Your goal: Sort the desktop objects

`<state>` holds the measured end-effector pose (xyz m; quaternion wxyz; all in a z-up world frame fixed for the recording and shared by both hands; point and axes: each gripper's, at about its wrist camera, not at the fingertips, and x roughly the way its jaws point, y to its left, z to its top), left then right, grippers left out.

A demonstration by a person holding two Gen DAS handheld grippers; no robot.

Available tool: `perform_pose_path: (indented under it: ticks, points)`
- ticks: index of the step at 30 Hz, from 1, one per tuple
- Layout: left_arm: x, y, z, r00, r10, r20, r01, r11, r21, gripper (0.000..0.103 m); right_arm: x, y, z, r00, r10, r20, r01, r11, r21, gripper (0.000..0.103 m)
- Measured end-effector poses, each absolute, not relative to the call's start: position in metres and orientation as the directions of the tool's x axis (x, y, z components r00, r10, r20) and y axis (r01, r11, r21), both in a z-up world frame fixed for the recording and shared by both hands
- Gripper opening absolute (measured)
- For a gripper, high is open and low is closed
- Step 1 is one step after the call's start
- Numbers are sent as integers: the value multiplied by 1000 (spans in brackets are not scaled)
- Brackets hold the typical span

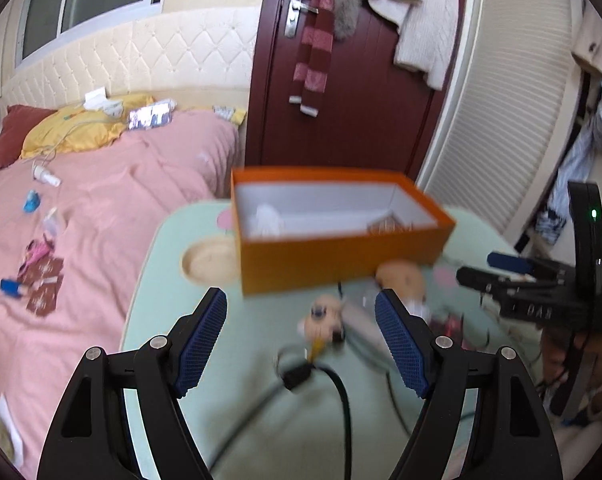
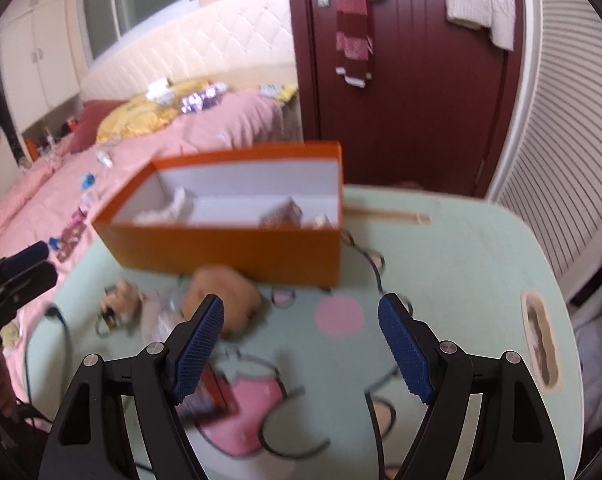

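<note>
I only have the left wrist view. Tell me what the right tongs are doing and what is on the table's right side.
Observer: The right tongs are open, with nothing between the pads, over the mint-green table.
Operator: Report what lies right of the box.
Observer: A pale wooden groove runs along the table from the orange box's far right corner.
Operator: Check the table's right edge.
Observer: An oval handle cut-out sits near that edge.

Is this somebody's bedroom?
Yes, most likely a bedroom. A bed with a pink cover and a yellow pillow sits beside the small green table, and clothes hang on the dark red door.
</note>
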<state>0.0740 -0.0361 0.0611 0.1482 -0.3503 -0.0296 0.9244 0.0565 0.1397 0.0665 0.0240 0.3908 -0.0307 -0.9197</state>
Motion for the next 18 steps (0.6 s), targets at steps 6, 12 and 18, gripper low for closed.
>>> perform_pose_path:
  ticks: [6,12,18]
  points:
    - [76,-25,31,-613,276,-740,-234,-958,-163,77,69,145,43,-627,-34,-778,-20,-998,60,80]
    - [72,-18,14,-581,210,-786,-195,-974,-116,86,68,144,31,-593,37,-804,-55,-998,-5,103]
    - [75,-7,5,-595,134,-793,-181,-983,-30,103,69,143,34,-602,36,-798,-51,-999,-6,103]
